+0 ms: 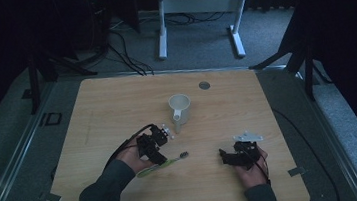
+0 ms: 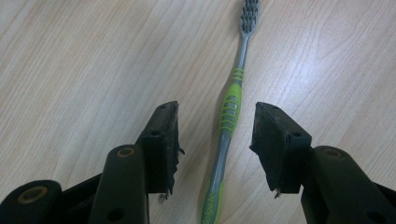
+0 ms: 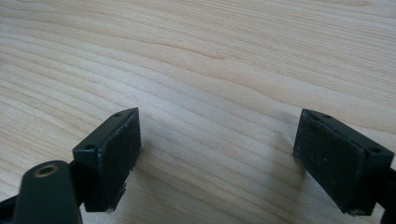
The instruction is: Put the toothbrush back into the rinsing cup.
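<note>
The green-and-grey plastic toothbrush (image 2: 229, 121) lay flat on the pale wooden table (image 1: 117, 107), left of centre and near the person, its bristles pointing right. The left gripper (image 2: 217, 140) straddled the handle with its jaws apart on either side, not yet pressing, apparently lined up for a pinch. The white ceramic mug (image 1: 179, 108) stood just beyond, probably the brush's destination. The right gripper (image 3: 217, 154) rested at the near right, jaws wide over bare wood, evidently waiting.
</note>
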A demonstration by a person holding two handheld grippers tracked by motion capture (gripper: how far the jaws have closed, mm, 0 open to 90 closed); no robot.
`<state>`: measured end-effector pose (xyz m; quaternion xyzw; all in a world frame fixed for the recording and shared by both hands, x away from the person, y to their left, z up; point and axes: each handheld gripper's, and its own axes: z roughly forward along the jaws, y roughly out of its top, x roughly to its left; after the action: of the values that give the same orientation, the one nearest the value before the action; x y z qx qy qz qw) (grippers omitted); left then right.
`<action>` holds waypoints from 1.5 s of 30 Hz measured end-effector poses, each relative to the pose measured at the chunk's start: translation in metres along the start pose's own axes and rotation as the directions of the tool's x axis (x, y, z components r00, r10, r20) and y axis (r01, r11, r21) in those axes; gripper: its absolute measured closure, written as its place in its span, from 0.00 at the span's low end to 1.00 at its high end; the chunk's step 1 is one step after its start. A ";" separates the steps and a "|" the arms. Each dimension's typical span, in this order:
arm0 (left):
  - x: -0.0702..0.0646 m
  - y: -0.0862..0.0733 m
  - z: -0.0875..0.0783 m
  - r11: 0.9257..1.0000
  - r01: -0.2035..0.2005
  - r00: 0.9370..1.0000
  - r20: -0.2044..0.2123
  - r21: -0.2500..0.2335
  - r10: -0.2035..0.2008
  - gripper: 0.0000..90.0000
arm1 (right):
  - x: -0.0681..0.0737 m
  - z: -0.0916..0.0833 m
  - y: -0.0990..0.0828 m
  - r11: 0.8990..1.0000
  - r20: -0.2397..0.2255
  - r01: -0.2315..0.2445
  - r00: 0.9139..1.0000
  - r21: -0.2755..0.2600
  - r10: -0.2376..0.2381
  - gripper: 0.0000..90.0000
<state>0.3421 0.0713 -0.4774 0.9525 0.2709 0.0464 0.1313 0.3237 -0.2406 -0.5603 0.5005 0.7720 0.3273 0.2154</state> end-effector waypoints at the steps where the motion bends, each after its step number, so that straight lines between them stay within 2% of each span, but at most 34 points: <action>1: 0.000 0.000 0.000 1.000 0.000 1.000 0.000 0.000 0.000 0.57 | 0.000 0.000 0.000 1.000 0.000 0.000 1.000 0.000 0.000 0.16; 6: -0.002 0.004 0.006 0.999 -0.021 1.000 0.005 0.024 0.021 0.57 | 0.000 0.000 0.000 1.000 0.000 0.000 1.000 -0.001 0.000 0.16; 14: -0.004 0.008 0.013 0.998 -0.030 0.999 0.016 0.051 0.030 0.57 | 0.000 0.000 0.000 1.000 0.000 0.003 1.000 -0.001 -0.003 0.16; 28: -0.005 0.013 0.022 0.996 -0.033 0.999 0.043 0.088 0.030 0.61 | 0.000 0.000 0.000 1.000 -0.001 0.004 1.000 -0.001 -0.004 0.16; 36: -0.005 0.015 0.030 0.991 -0.055 0.998 0.048 0.120 0.049 0.65 | 0.000 0.000 0.000 1.000 0.000 0.004 1.000 -0.001 -0.004 0.16; 45: -0.004 0.017 0.035 0.988 -0.082 0.996 0.048 0.134 0.076 0.68 | 0.000 0.000 0.000 1.000 -0.001 0.004 1.000 0.000 -0.004 0.16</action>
<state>0.3526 0.0472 -0.5062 0.9699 0.2327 0.0128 0.0698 0.3243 -0.2404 -0.5604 0.4989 0.7730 0.3272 0.2159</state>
